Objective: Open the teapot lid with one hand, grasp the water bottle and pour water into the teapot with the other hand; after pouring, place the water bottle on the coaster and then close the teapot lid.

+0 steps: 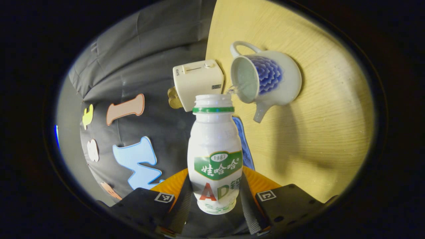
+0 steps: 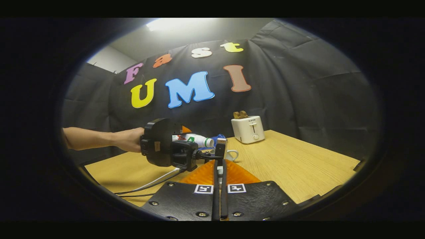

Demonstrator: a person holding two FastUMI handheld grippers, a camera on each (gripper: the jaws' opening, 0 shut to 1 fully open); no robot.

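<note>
Pouring water into teapot [image 1: 265, 78].

Left gripper [image 1: 214, 196] clamped low on light, slick plastic water bottle [image 1: 215, 156], tipped over teapot's open mouth, mid-table near toaster [image 1: 196, 83]; best gripped mid-body. Right gripper [image 2: 219, 172] pinched together, apparently on something thin, likely the lid.

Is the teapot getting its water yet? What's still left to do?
Done: the teapot is open, and the right gripper has its jaws pinched on a small pale thing, likely the lid. Happening now: the left gripper tips the water bottle, and water trickles into the teapot. Left: stand the bottle on the coaster, then put the lid back.
</note>
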